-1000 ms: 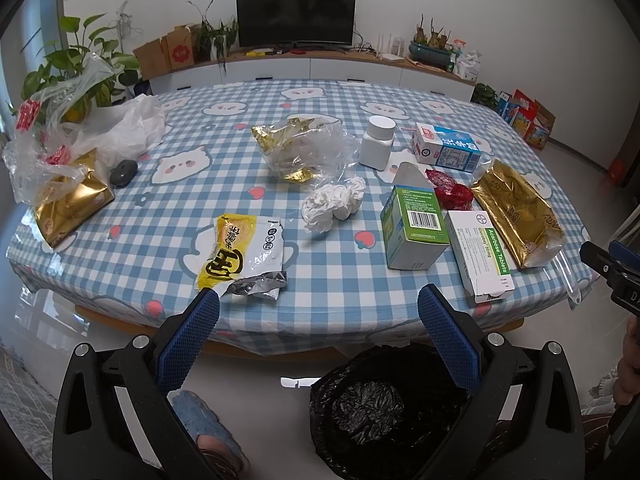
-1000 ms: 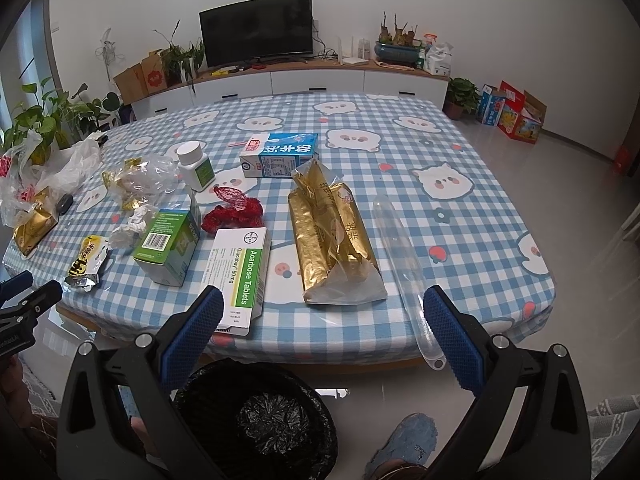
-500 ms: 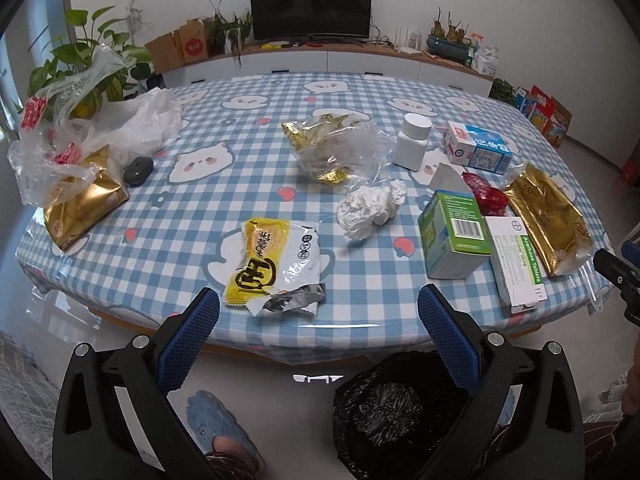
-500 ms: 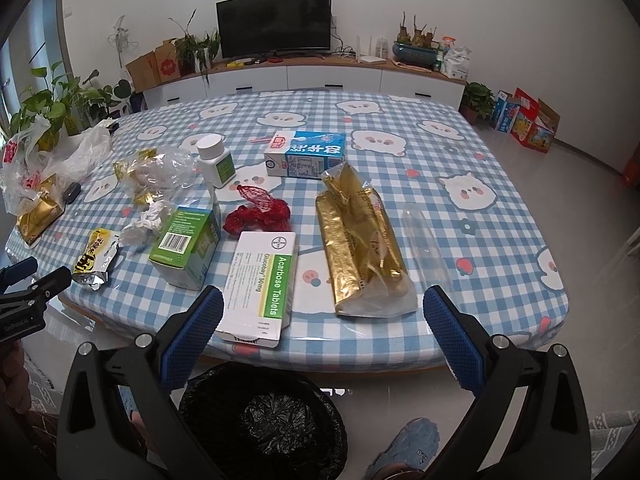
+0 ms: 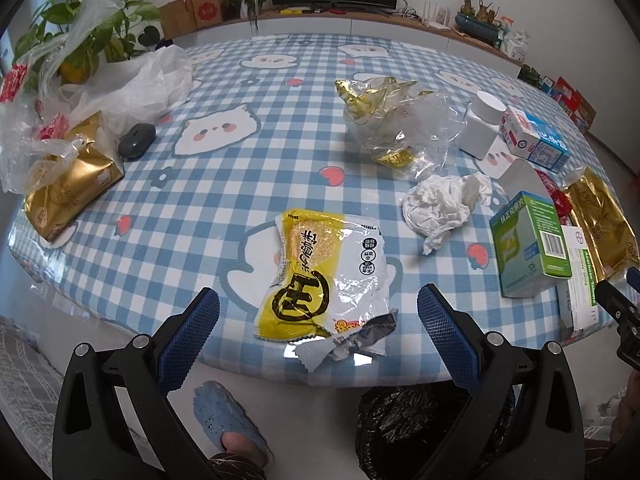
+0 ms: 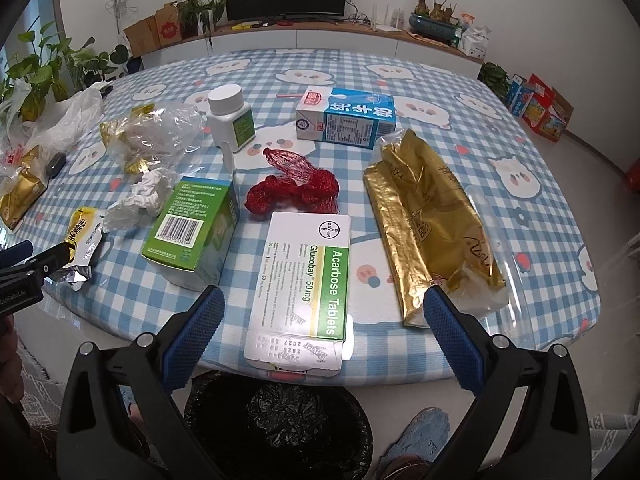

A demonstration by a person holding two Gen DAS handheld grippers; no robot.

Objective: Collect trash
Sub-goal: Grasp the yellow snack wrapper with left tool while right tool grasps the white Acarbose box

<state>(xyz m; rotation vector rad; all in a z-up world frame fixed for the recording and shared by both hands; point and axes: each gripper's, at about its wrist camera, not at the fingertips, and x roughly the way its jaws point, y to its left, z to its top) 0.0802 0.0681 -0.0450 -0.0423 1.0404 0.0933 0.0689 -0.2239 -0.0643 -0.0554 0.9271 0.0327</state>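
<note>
My left gripper [image 5: 318,308] is open and empty, its fingers either side of a yellow and white snack wrapper [image 5: 320,280] at the table's near edge. My right gripper [image 6: 320,312] is open and empty, straddling a white and green tablet box [image 6: 304,280] that overhangs the edge. A black-lined trash bin [image 6: 276,420] stands on the floor below the table edge; it also shows in the left wrist view [image 5: 420,424]. Other trash on the table: crumpled tissue [image 5: 440,204], green box [image 6: 196,224], red net [image 6: 296,192], gold bag [image 6: 432,220], clear crumpled wrapper [image 5: 392,120].
A white pill bottle [image 6: 230,116] and a blue milk carton [image 6: 348,118] stand further back. Plastic bags and a gold pack [image 5: 68,184] lie at the table's left, beside a dark mouse [image 5: 136,140]. A slippered foot [image 5: 228,416] is below the edge.
Both grippers have moved forward and down toward the table edge. The snack wrapper and the tablet box now lie between their fingers. Both stay open.
</note>
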